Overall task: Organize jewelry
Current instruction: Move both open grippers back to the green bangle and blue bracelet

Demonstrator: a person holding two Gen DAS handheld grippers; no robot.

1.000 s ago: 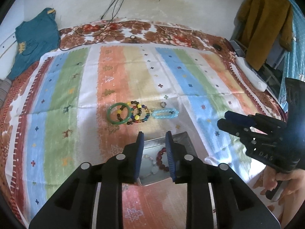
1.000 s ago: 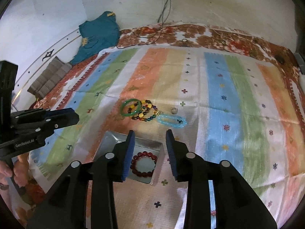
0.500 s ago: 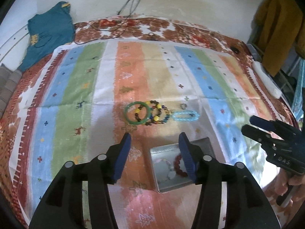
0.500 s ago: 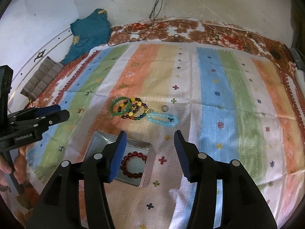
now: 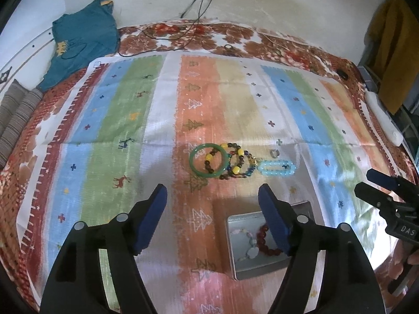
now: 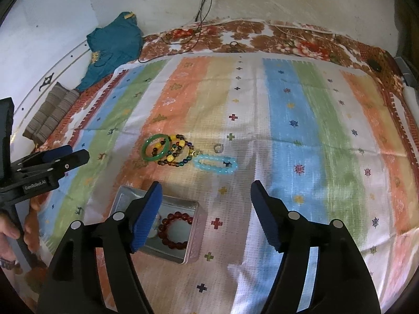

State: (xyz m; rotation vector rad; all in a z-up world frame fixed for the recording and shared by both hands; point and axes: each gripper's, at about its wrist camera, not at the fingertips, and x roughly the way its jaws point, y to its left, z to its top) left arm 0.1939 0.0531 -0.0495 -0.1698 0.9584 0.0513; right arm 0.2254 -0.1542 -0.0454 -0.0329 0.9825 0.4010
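On the striped cloth lie a green bangle [image 5: 207, 160] [image 6: 156, 147], overlapping multicoloured bead bracelets [image 5: 238, 162] [image 6: 178, 154], a light blue bead bracelet [image 5: 278, 168] [image 6: 216, 165] and a small silver ring [image 5: 274, 153] [image 6: 218, 148]. A square metal tin [image 5: 244, 272] [image 6: 192, 231] holds a dark red bead bracelet [image 5: 264, 240] [image 6: 175, 229] and a pale one [image 5: 247, 246]. My left gripper [image 5: 212, 198] hovers nearer than the bangle, jaws opening, nothing between them. My right gripper [image 6: 205, 196] hovers nearer than the blue bracelet, jaws opening, nothing between them.
A teal garment [image 5: 83, 39] and a folded striped cloth [image 5: 15, 115] lie at the far left. Cables [image 5: 183, 28] run over the flowered bedspread at the back. A white bar-shaped object [image 5: 385, 120] lies at the right edge. A mustard garment [image 5: 395, 41] hangs at far right.
Both grippers have opened from nearly shut to wide. The left gripper has shifted left, so the tin now sits under its right finger; the jewellery appears closer in both views.
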